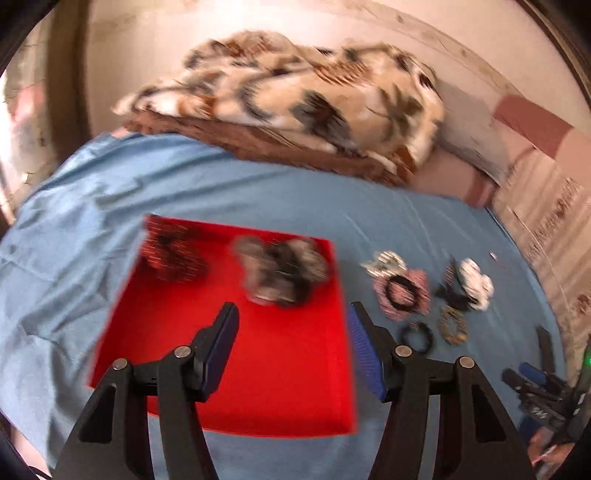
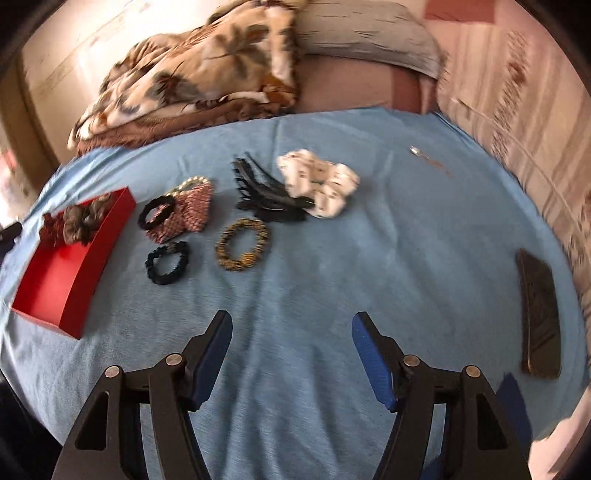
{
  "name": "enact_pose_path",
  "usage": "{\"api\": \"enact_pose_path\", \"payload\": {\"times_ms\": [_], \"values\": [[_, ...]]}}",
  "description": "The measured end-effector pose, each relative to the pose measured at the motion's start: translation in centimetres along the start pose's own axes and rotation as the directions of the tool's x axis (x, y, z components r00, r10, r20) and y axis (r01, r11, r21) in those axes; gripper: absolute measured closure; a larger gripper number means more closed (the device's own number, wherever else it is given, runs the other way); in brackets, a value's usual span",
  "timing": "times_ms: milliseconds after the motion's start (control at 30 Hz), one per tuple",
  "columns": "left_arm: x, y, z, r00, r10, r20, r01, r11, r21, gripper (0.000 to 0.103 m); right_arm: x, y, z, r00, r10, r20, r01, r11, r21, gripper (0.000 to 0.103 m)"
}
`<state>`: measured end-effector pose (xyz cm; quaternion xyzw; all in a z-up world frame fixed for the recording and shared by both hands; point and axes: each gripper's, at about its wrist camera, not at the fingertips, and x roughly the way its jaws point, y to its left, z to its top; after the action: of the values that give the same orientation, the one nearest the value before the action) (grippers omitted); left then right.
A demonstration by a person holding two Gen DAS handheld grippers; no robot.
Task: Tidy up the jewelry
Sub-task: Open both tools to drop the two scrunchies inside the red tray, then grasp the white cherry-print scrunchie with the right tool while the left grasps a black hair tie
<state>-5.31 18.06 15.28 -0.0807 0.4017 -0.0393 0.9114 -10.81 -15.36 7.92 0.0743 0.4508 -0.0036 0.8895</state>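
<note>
A red tray point(image 1: 280, 376) lies on the blue sheet and holds a dark red scrunchie point(image 1: 171, 251) and a grey-black scrunchie point(image 1: 284, 271). My left gripper point(image 1: 291, 314) is open and empty above the tray's near half. To the tray's right lie a pink scrunchie point(image 1: 404, 291), a white scrunchie point(image 1: 476, 282), a small black hair tie point(image 1: 419, 336) and a gold-black hair tie point(image 1: 452, 325). My right gripper point(image 2: 291, 321) is open and empty over bare sheet, nearer than the gold-black tie point(image 2: 242, 243), the black tie point(image 2: 168, 262), the black clips point(image 2: 269, 195) and the white scrunchie point(image 2: 319, 188). The tray point(image 2: 66, 269) is at its left.
A patterned blanket point(image 1: 295, 96) and a grey pillow point(image 2: 365, 33) lie at the far end of the bed. A dark flat case point(image 2: 539, 314) lies at the right on the sheet. A small metal pin point(image 2: 415, 150) lies far right. The other gripper's body point(image 1: 543, 395) shows at the right edge.
</note>
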Motion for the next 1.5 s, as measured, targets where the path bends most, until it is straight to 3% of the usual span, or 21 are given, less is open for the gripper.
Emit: {"api": "enact_pose_path", "payload": {"times_ms": [100,333,400,567,833,867,900,933,967,1000,1133,1300,1500], "values": [[1.3,-2.8,0.6,0.997,-0.045,-0.055,0.045,0.999,0.008,0.043,0.1,-1.2,-0.6,1.0,0.025,0.007,-0.025,0.999,0.022,0.031],[7.1,-7.5,2.5,0.985,-0.065,-0.162,0.069,0.997,0.021,0.044,2.1,-3.0,0.6,0.997,0.08,0.013,-0.081,0.995,0.061,0.031],[9.0,-8.0,3.0,0.98,-0.07,-0.188,0.071,0.997,0.0,0.048,2.8,-3.5,1.4,0.995,0.098,0.015,-0.099,0.992,0.073,0.031],[13.5,-8.4,3.5,0.962,-0.108,-0.252,0.097,0.994,-0.053,0.056,5.1,-4.8,5.0,0.991,0.126,0.038,-0.13,0.985,0.116,0.031],[17.0,-9.0,3.1,0.936,-0.158,-0.315,0.138,0.987,-0.087,0.056,10.5,-6.8,10.2,0.987,0.159,0.032,-0.162,0.959,0.233,0.033],[17.3,-9.2,2.9,0.932,-0.169,-0.321,0.148,0.985,-0.087,0.06,11.2,-6.7,10.6,0.986,0.165,0.024,-0.166,0.957,0.24,0.036],[17.4,-9.3,2.9,0.931,-0.173,-0.322,0.154,0.985,-0.084,0.065,11.5,-6.6,10.8,0.985,0.17,0.018,-0.17,0.956,0.241,0.05],[17.6,-9.6,2.8,0.925,-0.183,-0.332,0.165,0.983,-0.082,0.08,12.0,-6.6,11.0,0.984,0.179,0.007,-0.175,0.954,0.243,0.069],[17.8,-9.8,2.7,0.919,-0.191,-0.344,0.172,0.981,-0.085,0.093,12.3,-6.5,11.1,0.982,0.186,-0.004,-0.18,0.953,0.246,0.079],[18.0,-9.8,2.7,0.915,-0.197,-0.351,0.176,0.98,-0.09,0.094,12.6,-6.5,11.1,0.981,0.193,-0.013,-0.183,0.95,0.252,0.093],[16.7,-9.8,3.1,0.921,-0.218,-0.324,0.193,0.975,-0.109,0.094,11.1,-6.6,11.1,0.985,0.169,0.018,-0.169,0.956,0.238,0.098],[12.3,-9.8,3.8,0.932,-0.251,-0.26,0.236,0.968,-0.088,0.094,7.4,-7.8,10.9,0.986,0.147,0.079,-0.162,0.958,0.237,0.099],[6.4,-9.1,3.4,0.966,-0.194,-0.172,0.198,0.98,0.007,0.094,3.2,-7.7,10.1,0.981,0.156,0.118,-0.179,0.96,0.215,0.099]]}}
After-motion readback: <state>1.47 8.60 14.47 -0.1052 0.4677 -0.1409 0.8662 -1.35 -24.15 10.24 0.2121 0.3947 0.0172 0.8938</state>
